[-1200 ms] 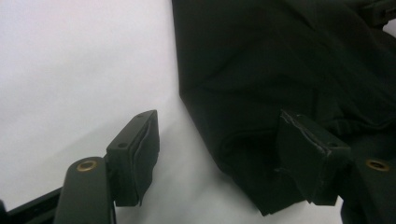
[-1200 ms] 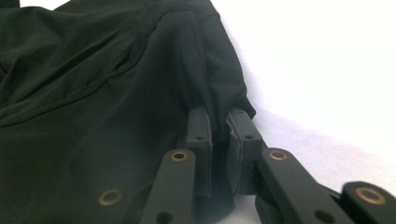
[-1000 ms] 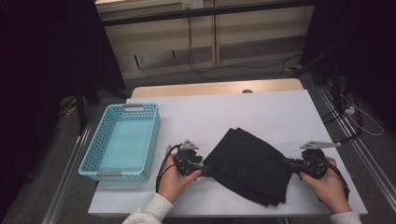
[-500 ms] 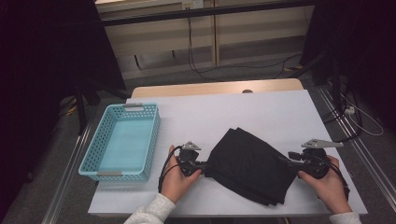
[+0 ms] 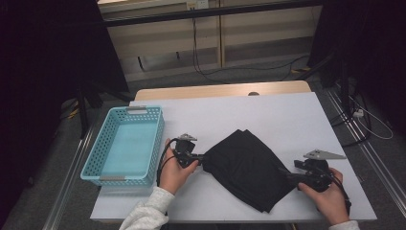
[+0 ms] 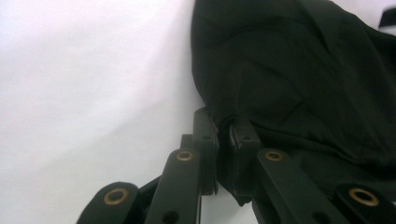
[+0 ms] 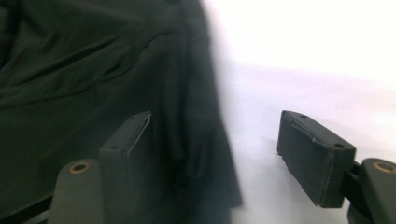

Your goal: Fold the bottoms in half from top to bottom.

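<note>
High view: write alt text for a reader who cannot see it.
A person at a white table holds a hand-held gripper in each hand at opposite ends of a folded black cloth: the left hand-held gripper pinches its left corner, the right hand-held gripper meets its right edge. A light blue basket sits left.

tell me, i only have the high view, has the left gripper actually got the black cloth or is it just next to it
Observer: The left gripper is shut on the black cloth; its own view shows a pinch of the edge between the closed jaws.
Operator: ok and the right one
Observer: The right gripper is open. In its view the jaws stand wide apart, with the cloth's edge lying between them.
Operator: is that edge flat or bunched
Observer: It lies fairly flat on the white table, with soft creases farther in.
</note>
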{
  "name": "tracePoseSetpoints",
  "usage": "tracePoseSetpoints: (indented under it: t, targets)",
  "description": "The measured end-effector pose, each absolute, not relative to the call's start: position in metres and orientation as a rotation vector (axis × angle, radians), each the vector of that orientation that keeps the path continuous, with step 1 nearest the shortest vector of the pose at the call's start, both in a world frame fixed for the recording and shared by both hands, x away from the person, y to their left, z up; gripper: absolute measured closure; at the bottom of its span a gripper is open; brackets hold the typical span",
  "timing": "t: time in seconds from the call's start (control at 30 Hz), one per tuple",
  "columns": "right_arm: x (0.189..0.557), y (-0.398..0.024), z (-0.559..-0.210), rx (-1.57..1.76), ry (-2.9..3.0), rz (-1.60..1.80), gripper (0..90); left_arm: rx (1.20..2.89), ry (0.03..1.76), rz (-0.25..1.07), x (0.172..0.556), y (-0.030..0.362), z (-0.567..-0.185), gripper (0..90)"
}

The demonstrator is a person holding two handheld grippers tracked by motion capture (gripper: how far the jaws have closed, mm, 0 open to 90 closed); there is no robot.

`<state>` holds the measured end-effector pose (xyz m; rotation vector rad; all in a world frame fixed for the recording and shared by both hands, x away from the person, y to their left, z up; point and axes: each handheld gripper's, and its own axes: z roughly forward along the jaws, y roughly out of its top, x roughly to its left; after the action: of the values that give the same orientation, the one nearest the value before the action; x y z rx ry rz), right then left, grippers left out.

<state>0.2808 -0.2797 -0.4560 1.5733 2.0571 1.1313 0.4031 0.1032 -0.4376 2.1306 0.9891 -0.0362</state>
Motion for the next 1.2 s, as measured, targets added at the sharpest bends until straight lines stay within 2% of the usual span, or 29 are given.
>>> tracePoseSetpoints:
  t: [0.13, 0.37, 0.4, 0.47, 0.57, 0.67, 0.87, 0.97, 1.03, 1.2]
  targets:
    - [0.28, -0.265, -0.458, 1.539, 2.082, 1.08, 26.9, 2.132, 1.01, -0.004, 0.415, 0.109, -0.438, 83.6]
    - [0.277, -0.254, -0.462, 1.483, 2.105, 1.071, 26.6, 2.112, 1.056, -0.03, 0.419, 0.114, -0.437, 80.9]
    - [0.276, -0.249, -0.462, 1.475, 2.108, 1.056, 28.1, 2.116, 1.057, -0.021, 0.418, 0.114, -0.436, 79.6]
    - [0.273, -0.241, -0.461, 1.479, 2.104, 1.061, 37.0, 2.113, 1.071, -0.006, 0.417, 0.114, -0.434, 73.9]
    - [0.271, -0.234, -0.462, 1.47, 2.105, 1.059, 40.9, 2.09, 1.091, 0.052, 0.416, 0.116, -0.431, 50.7]
    - [0.271, -0.234, -0.462, 1.476, 2.1, 1.061, 42.8, 2.064, 1.114, 0.034, 0.415, 0.119, -0.427, 39.7]
    - [0.271, -0.23, -0.461, 1.498, 2.086, 1.046, 52.3, 2.075, 1.119, 0.032, 0.414, 0.117, -0.425, 31.8]
    - [0.27, -0.228, -0.462, 1.502, 2.077, 1.066, 62.6, 2.068, 1.136, 0.01, 0.414, 0.115, -0.425, 32.1]
    - [0.269, -0.227, -0.462, 1.522, 2.091, 1.113, 76.5, 2.08, 1.138, 0.015, 0.413, 0.114, -0.425, 32.0]
    - [0.269, -0.226, -0.462, 1.516, 2.099, 1.129, 79.3, 2.092, 1.13, 0.024, 0.412, 0.11, -0.422, 26.0]
